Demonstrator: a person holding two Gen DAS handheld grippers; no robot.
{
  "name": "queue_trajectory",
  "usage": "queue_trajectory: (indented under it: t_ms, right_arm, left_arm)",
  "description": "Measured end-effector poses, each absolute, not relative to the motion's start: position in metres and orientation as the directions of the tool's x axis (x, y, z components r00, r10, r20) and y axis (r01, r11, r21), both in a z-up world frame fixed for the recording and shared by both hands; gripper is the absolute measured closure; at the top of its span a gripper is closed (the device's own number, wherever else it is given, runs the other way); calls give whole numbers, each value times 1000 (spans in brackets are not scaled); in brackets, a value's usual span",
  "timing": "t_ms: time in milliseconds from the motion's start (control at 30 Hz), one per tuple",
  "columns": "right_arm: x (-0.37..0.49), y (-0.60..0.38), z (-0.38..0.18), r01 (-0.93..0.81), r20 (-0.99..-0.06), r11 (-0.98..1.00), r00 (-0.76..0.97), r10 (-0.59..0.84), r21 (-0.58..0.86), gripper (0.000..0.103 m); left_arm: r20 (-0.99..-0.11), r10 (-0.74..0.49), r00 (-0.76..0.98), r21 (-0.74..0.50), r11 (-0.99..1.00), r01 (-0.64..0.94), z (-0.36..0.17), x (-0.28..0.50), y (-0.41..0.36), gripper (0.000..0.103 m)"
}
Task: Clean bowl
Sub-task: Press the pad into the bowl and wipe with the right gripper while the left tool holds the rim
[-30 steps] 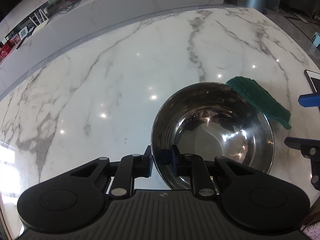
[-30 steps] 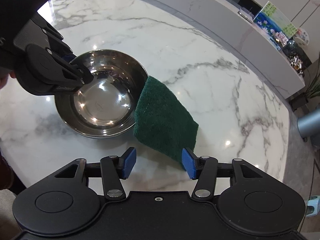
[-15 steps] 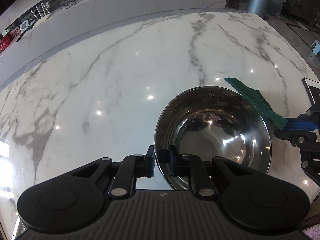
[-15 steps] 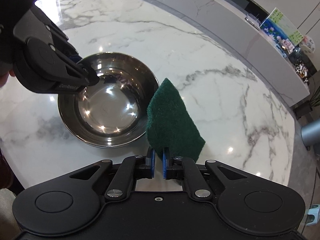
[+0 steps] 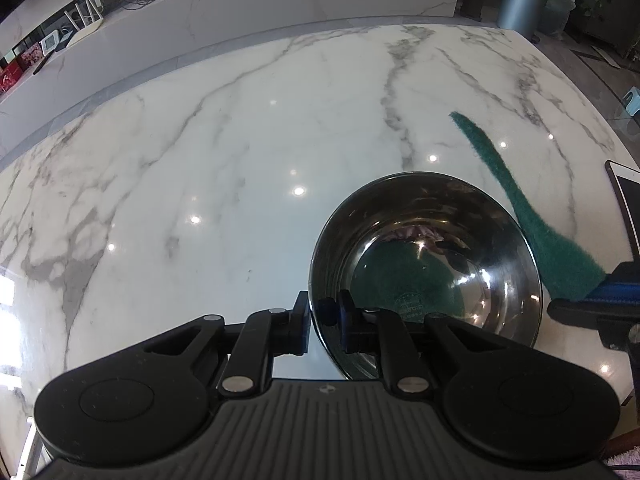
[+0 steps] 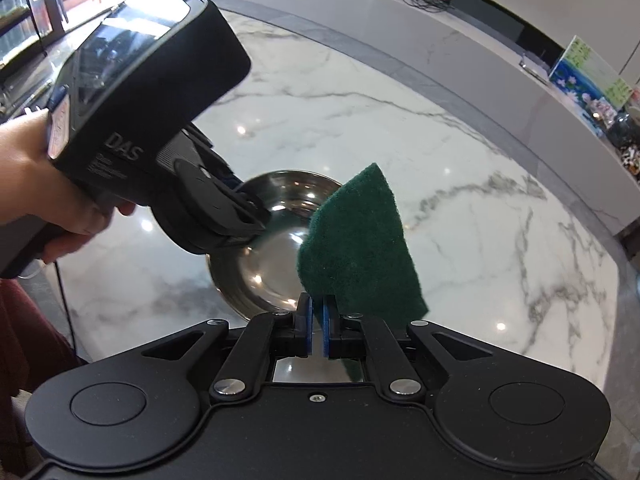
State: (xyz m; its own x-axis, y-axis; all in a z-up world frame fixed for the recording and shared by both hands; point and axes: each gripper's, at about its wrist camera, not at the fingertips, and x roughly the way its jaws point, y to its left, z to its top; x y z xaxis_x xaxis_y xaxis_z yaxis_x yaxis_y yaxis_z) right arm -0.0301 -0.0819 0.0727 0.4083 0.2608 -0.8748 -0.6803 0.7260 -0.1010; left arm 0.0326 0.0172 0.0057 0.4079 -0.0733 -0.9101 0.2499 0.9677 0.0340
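A shiny steel bowl (image 5: 426, 264) sits on the white marble table (image 5: 240, 160). My left gripper (image 5: 323, 322) is shut on the bowl's near rim, one finger inside and one outside. The same grip shows in the right wrist view, where the left gripper (image 6: 250, 218) pinches the rim of the bowl (image 6: 276, 252). My right gripper (image 6: 317, 326) is shut on a corner of a green scouring pad (image 6: 360, 248) and holds it upright in the air beside the bowl. In the left wrist view the pad (image 5: 532, 216) hangs edge-on at the bowl's right.
A white tablet or phone (image 5: 626, 208) lies at the table's right edge. A long marble counter (image 5: 240, 20) runs behind the table, with a grey bin (image 5: 524, 0) and plants past it. The table's curved edge (image 6: 616, 280) is on the right.
My right gripper closed on the pad's corner and lifted it off the table, raising it upright beside the bowl. My left gripper kept its hold on the bowl's rim.
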Motion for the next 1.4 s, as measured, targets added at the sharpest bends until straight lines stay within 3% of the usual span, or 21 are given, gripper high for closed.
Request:
queue_trajectory:
  t_ms: [300,900,1400]
  right_arm:
    - [-19,-78,55,-681,-891,731,314,327,28,100]
    - [-10,-65,26,-674,-912,734,247,328,82,99]
    - [-15,-73,45,-662,-904,747,284,319,56,78]
  left_arm:
    - [-911,-77,406,29,968,248,9,29,18,91]
    - [-908,-92,408,19,966,260,5,36,22,92]
    - [-909,-84,409,27,966,258,4,36,21,92]
